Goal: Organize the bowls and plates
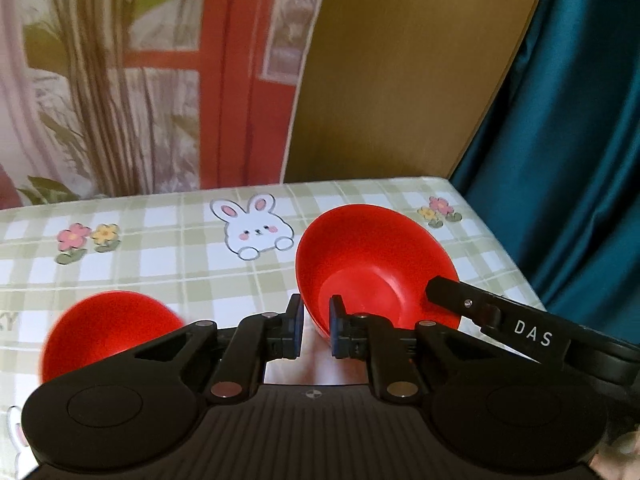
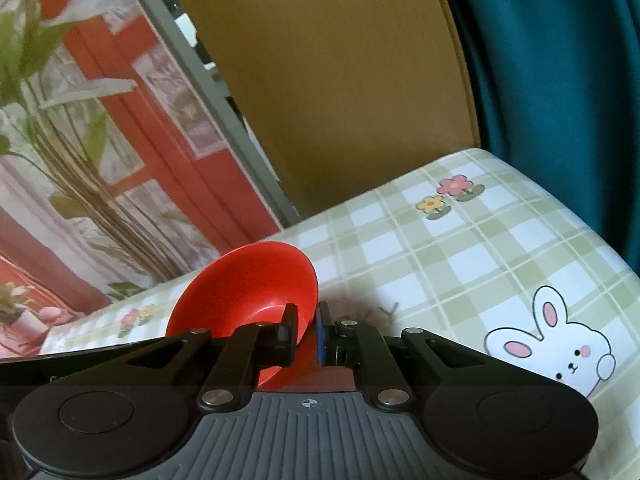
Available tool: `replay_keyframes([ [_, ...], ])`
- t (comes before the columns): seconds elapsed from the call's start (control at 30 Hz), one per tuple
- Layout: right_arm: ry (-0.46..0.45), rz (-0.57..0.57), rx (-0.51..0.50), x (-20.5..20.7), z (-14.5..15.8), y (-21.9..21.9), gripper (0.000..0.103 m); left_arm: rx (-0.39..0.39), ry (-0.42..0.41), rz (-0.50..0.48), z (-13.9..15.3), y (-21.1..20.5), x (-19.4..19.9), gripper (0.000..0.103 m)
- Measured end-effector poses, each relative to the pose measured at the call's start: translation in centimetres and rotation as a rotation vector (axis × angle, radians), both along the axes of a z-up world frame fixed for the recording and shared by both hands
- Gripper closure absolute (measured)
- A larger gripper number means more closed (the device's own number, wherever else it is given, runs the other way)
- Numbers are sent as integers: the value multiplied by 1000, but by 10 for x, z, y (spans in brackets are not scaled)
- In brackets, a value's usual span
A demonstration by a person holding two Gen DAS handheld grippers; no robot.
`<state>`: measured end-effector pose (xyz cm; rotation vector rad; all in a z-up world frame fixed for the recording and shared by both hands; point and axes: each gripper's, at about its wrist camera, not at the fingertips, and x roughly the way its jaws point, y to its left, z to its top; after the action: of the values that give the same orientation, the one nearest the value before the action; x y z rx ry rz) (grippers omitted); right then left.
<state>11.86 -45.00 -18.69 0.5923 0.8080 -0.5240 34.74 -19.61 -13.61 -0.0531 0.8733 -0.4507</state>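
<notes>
Left fingers (image 1: pixel 315 326): you are holding them nearly closed on the near rim of a red bowl (image 1: pixel 372 264), one pad outside the wall and one inside.
Held bowl: it is tilting up off the tabletop (image 1: pixel 168 264), its hollow facing your left camera, sitting just ahead of and slightly right of the left fingers.
Right fingers (image 2: pixel 308 334): you are keeping these pinched almost closed on the rim of the same red bowl (image 2: pixel 248 284), which is rising ahead and left of them, tipped on edge.
Right gripper in the left view: its black finger (image 1: pixel 452 292) is reaching in from the right and touching the bowl's right rim.
Second red bowl (image 1: pixel 108 328): it is lying to the left of the left fingers, partly hidden behind the gripper body and blurred, so you cannot tell how it is resting.
Tabletop: it is wearing a green checked cloth with a rabbit (image 1: pixel 254 226) printed beyond the left fingers, left of the held bowl.
Backdrop: a brown board (image 1: pixel 400 72) and a teal curtain (image 1: pixel 568 140) are standing beyond the tabletop's far edge.
</notes>
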Motion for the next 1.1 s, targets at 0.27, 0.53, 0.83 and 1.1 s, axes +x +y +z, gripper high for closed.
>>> replay_keyframes([
  [0.27,-52,51,9,14,29,39,95,-34,-18,63,25,55,-20,89],
  [0.53,-69,135,29,40,37,87,95,-38,-30,127,37,111,-28,89],
  [0.83,-37,200,36,64,26,126,95,-49,-12,163,28,147,-28,89],
  [1.1,21,236,32,77,12,137,95,-49,12,166,12,160,-24,89],
])
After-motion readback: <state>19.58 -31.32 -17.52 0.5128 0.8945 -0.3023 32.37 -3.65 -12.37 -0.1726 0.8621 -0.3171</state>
